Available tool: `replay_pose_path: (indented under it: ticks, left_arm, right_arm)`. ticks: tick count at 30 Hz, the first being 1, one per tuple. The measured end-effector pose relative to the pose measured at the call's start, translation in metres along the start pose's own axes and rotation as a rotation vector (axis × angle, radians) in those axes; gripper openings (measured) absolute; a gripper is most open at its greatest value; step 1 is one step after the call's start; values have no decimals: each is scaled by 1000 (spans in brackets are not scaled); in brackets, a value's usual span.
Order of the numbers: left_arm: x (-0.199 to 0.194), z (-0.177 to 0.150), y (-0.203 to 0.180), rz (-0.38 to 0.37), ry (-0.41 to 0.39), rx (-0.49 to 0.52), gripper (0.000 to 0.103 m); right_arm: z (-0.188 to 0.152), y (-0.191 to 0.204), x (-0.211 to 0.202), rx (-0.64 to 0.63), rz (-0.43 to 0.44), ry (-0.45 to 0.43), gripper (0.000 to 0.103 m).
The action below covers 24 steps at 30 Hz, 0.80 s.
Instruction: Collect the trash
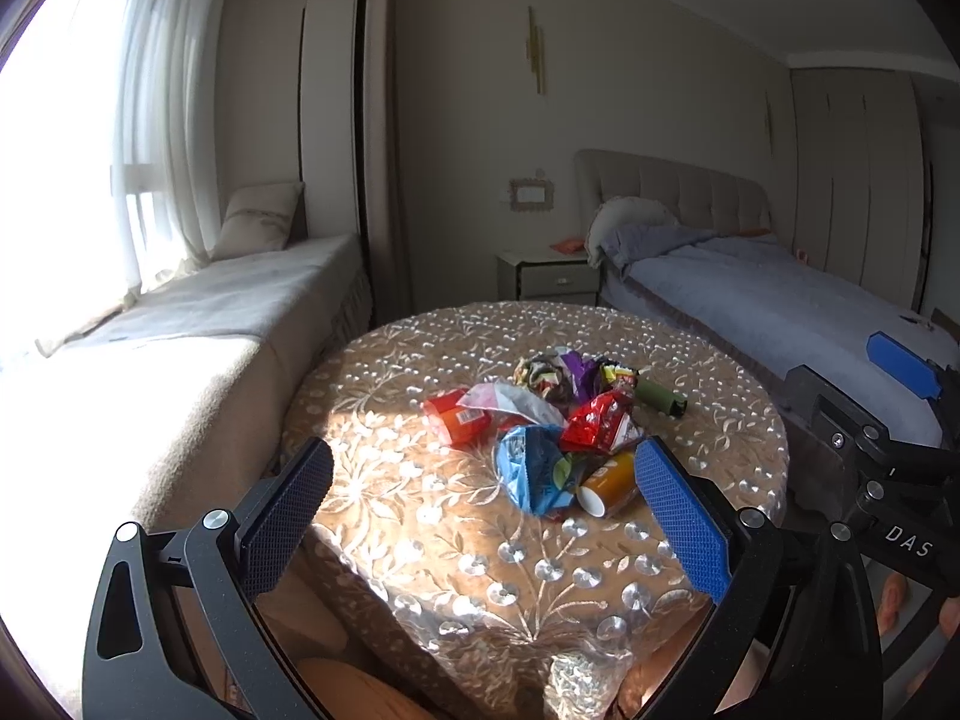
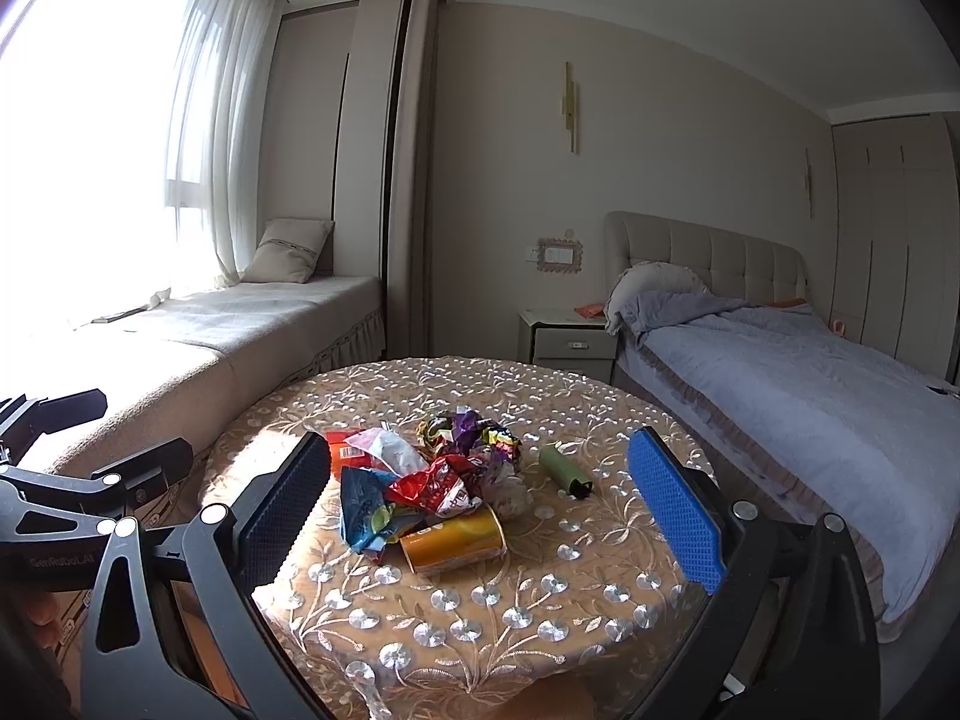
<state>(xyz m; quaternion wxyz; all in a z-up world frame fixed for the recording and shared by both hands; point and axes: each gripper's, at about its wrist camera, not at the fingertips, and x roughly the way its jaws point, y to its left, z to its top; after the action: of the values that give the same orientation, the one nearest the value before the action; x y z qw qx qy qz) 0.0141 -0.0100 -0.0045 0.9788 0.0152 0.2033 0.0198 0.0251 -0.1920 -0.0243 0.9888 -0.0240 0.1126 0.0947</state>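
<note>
Sunlight from the big window falls on a round surface (image 1: 420, 540) with a shiny flower cloth, in a bedroom with a bed (image 1: 780, 300) on the right and a long window seat (image 1: 240, 300) on the left. I see the trash piled near the middle of the surface. A blue wrapper (image 1: 534, 474) lies at the front, touching a red wrapper (image 1: 603, 423) and an orange cup (image 1: 609, 483) tipped on its side. An orange-red packet (image 1: 456, 420) sits to the left with a white wrapper (image 1: 510, 399) on it. Behind them is a crumpled bunch of purple and yellow wrappers (image 1: 564, 372). A green tube (image 1: 660, 397) lies just to the right of the pile, on its own.

My left claw (image 1: 483, 486) is spread wide and holds nothing. It hangs in front of the pile, near the edge of the surface. My right claw (image 2: 480, 486) is spread wide too, with nothing in it, and I see the pile between its blue pads (image 2: 675, 510)
</note>
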Motion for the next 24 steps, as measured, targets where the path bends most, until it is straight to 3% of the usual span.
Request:
replay_pose_path:
  ticks: [24]
  left_arm:
    - [58,10,-4,-18,79,7,98]
  right_arm:
    - [1,-5,57,18,10,84,99]
